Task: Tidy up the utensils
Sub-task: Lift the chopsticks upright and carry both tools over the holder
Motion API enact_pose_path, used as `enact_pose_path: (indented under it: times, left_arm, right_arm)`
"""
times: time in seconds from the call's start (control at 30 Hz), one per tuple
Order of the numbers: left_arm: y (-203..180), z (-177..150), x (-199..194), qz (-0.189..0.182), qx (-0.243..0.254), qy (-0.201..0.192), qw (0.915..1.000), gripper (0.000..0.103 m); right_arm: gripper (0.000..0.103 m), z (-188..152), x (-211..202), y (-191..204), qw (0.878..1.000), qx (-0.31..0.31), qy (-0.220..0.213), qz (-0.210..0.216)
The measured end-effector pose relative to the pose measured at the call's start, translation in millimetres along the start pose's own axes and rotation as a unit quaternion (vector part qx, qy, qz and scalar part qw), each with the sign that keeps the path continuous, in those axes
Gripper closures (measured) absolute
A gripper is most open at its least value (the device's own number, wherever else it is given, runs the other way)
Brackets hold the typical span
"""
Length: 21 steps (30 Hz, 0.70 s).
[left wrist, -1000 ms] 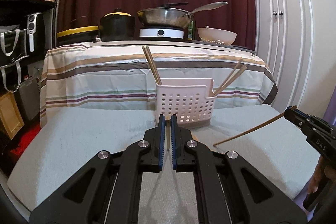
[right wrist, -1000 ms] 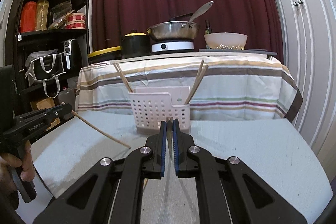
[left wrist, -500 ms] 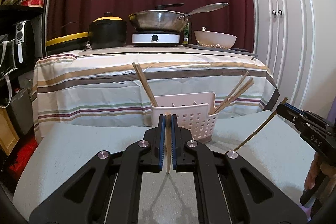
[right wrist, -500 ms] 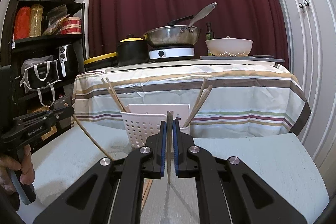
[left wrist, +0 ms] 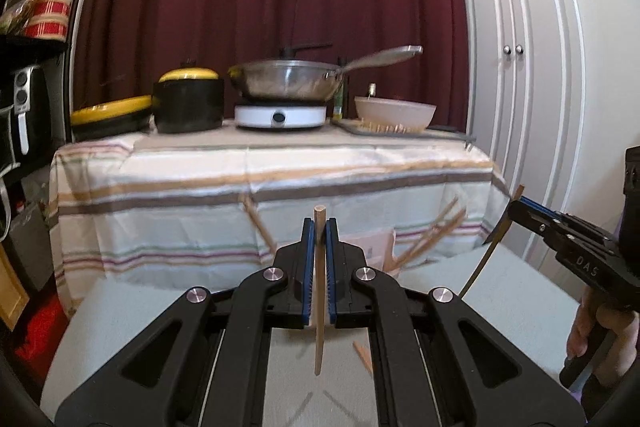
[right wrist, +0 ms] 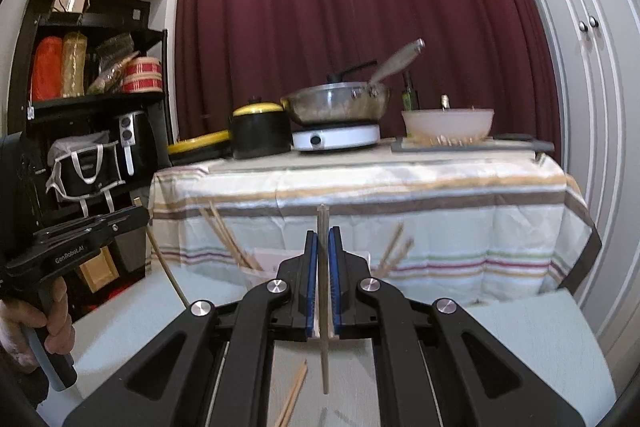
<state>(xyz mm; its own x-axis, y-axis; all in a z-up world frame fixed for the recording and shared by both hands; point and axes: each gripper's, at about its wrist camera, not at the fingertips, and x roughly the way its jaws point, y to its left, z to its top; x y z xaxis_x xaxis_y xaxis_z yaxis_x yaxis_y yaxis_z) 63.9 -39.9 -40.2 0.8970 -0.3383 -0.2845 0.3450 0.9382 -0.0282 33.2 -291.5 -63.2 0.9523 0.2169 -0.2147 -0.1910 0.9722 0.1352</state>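
Note:
My left gripper (left wrist: 319, 227) is shut on a wooden chopstick (left wrist: 318, 339) that hangs almost upright between the blue pads, its tip above the grey table (left wrist: 132, 323). My right gripper (right wrist: 323, 233) is shut the same way on another chopstick (right wrist: 325, 363). Each gripper also shows in the other's view: the right gripper (left wrist: 516, 211) at the right edge, the left gripper (right wrist: 138, 215) at the left. The white perforated basket (right wrist: 260, 261) stands beyond them, mostly hidden by the jaws. Chopsticks (right wrist: 226, 237) lean out of its left and right ends.
Loose chopsticks (right wrist: 294, 391) lie on the grey table under my right gripper. Behind the basket stands a table with a striped cloth (left wrist: 248, 187) carrying a pan, a black pot, a hob and a bowl. A dark shelf (right wrist: 96, 99) is left, white cupboard doors (left wrist: 520, 107) right.
Both grippers have risen with their chopsticks, whose lower ends have left the table. The sticks now hang steeper. The basket has dropped behind the jaws in both views.

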Motion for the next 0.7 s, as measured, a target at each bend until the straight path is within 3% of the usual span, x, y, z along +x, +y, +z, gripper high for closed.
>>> enact_pose_path:
  times: [0.4,0.53,0.7]
  left_arm:
    - [2.3,86.8,25.9,-0.003,0.0,-0.08,0.9968,0.097]
    - [2.9,94.4,50.5,0.003,0.0,-0.082,0.9966,0.097]
    - [3.3,74.7,86.3,0.014,0.005,-0.058,0.9982,0.097]
  right_arm:
    - [0.096,71.5,35.9,-5.8,0.997,-0.011,-0.081,0.001]
    - [0.096,77.6,62.5,-9.5,0.997,-0.009,-0.08,-0.004]
    - [0.096,57.0,97.2,-13.7,0.999,-0.009,-0.049,-0.014]
